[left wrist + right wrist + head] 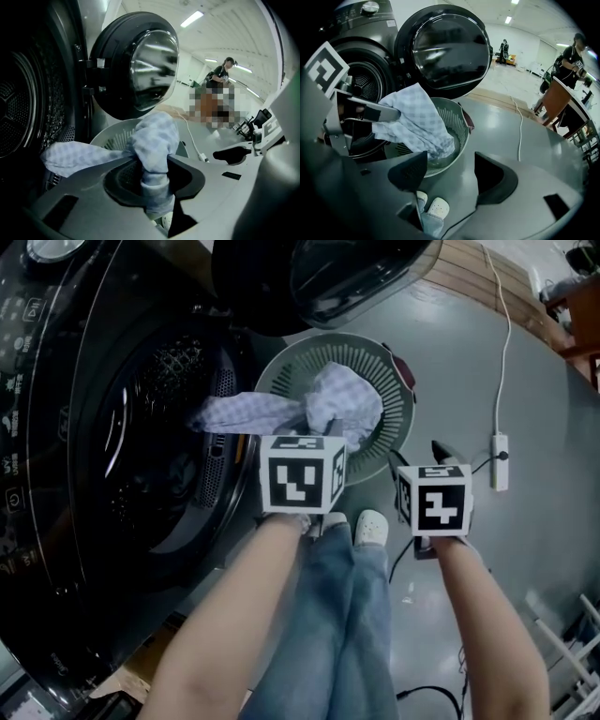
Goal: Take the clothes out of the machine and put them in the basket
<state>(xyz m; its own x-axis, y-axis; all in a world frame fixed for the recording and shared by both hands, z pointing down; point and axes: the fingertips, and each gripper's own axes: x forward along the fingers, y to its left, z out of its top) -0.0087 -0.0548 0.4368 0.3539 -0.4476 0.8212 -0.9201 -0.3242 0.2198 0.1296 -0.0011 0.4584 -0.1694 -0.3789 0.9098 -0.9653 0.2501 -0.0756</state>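
Note:
A pale blue checked cloth (pixel 342 404) stretches from the machine's dark drum opening (pixel 150 446) to the round grey basket (pixel 394 442) on the floor. My left gripper (pixel 149 161) is shut on this cloth, a bunched fold standing up between its pads. In the right gripper view it hangs from the left gripper's fingers (pixel 377 112), drooping into the basket (pixel 461 126). My right gripper (pixel 450 164) is open with nothing between its jaws, just right of the basket and above the floor. The rest of the drum is dark.
The machine's round door (pixel 347 273) stands open above the basket. A white power strip (pixel 500 460) with its cord lies on the grey floor to the right. White shoes (pixel 370 526) and jeans are below me. A white rack (pixel 572 652) stands lower right.

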